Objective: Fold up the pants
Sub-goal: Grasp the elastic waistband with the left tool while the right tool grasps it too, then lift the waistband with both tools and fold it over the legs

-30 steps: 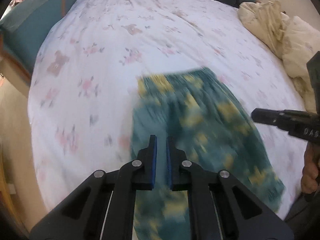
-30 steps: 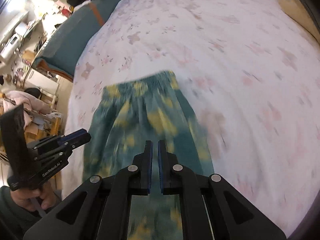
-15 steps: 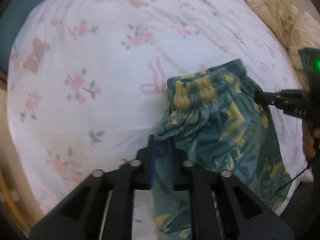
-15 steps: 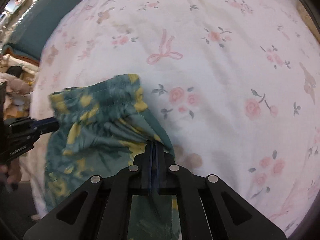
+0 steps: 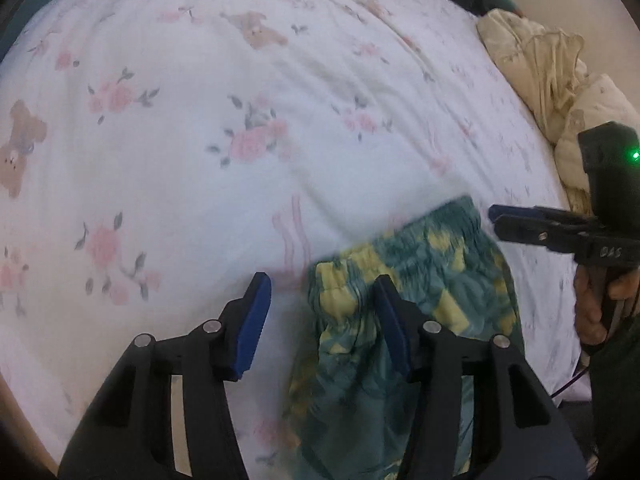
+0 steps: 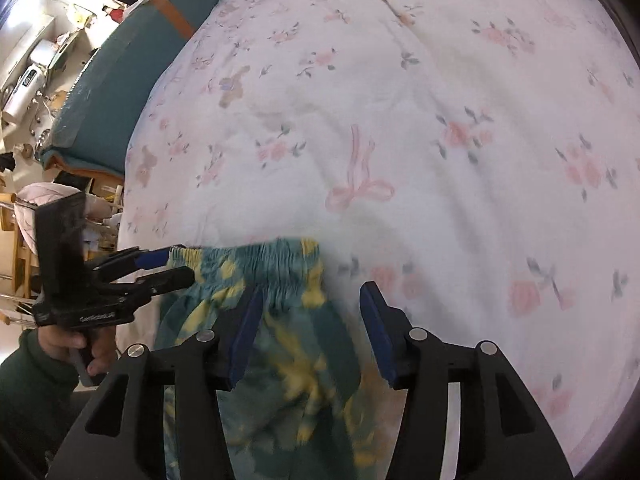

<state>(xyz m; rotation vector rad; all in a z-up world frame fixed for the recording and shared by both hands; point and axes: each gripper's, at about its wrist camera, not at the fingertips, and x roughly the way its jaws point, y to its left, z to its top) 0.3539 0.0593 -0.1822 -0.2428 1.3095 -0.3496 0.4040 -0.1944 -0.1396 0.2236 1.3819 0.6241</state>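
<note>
The green and yellow patterned pants (image 5: pixel 424 280) lie on the floral white bedsheet (image 5: pixel 240 120), waistband away from me, folded lengthwise. My left gripper (image 5: pixel 320 312) is open above the waistband's left corner and holds nothing. My right gripper (image 6: pixel 308 324) is open above the waistband's right side (image 6: pixel 280 264) and is empty. The right gripper shows in the left wrist view (image 5: pixel 496 216) at the waistband's right edge. The left gripper shows in the right wrist view (image 6: pixel 176 266) at the left edge.
A crumpled cream blanket (image 5: pixel 552 64) lies at the bed's right side. A teal bed frame edge (image 6: pixel 120 92) and cluttered furniture (image 6: pixel 36 80) stand beyond the bed's left side. The bed's near edge runs just below the pants.
Both grippers were shut on the pants fabric half a second ago. Both have opened and let go, and the pants now rest on the sheet.
</note>
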